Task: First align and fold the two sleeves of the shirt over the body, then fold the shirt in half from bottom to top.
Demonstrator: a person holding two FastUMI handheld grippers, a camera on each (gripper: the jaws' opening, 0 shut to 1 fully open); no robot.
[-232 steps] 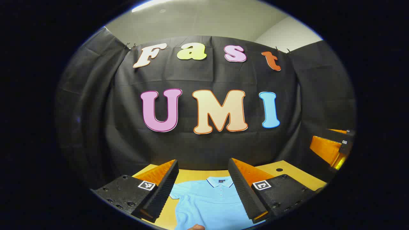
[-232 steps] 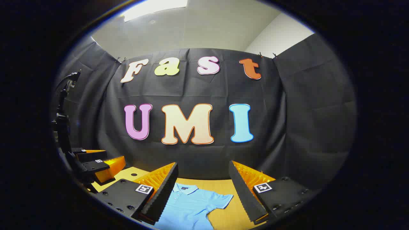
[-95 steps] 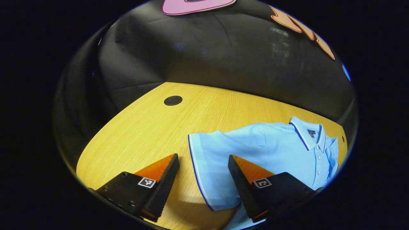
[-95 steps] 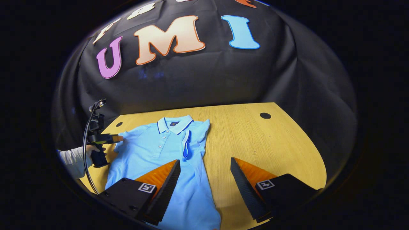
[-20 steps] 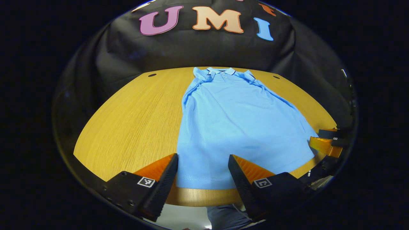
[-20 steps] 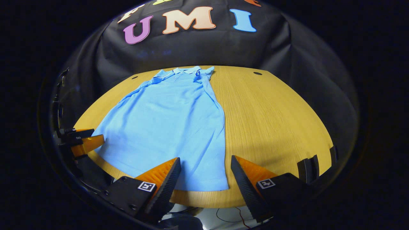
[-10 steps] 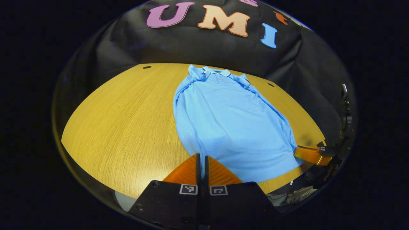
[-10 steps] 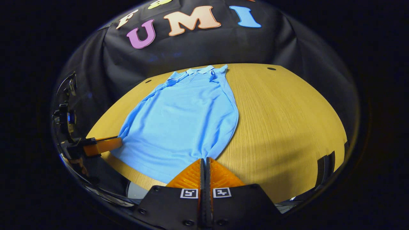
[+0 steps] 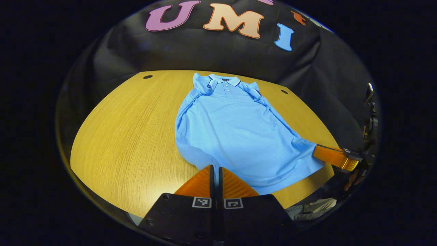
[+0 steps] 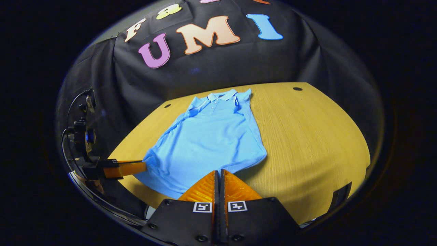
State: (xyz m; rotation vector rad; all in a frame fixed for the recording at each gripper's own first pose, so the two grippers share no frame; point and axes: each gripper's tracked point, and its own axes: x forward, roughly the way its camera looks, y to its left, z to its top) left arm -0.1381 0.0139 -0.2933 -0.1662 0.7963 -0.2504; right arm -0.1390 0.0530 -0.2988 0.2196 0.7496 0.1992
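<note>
- Your left gripper (image 9: 215,167): jaws pressed together, clamped on the bottom hem of the shirt (image 9: 235,133) at its left corner; the cloth bunches and rises toward the fingertips there.
- Your right gripper (image 10: 218,172): jaws likewise brought together, clamped on the hem at the opposite corner; the fabric gathers into the tips.
- From the right gripper view, your left gripper (image 10: 145,167) comes in from the left edge, its tips meeting the puckered hem corner.
- From the left gripper view, your right gripper (image 9: 314,150) comes in from the right edge, its tips at the far hem corner, where the cloth is drawn into a point.
- Shirt: light blue polo, front up, laid lengthwise on the table (image 9: 129,130), collar (image 9: 223,81) at the far end near the black booth wall (image 9: 211,51). Both sleeves are folded inward over the body, lying beside the collar. The hem end is lifted slightly and drawn in; the rest of the body lies flat.
- Table: yellow wood grain, with small dark round holes (image 9: 147,77) near its far corners, well apart from the shirt.
- Cable and mounting hardware (image 10: 82,133): behind your left gripper, seen in the right gripper view.
</note>
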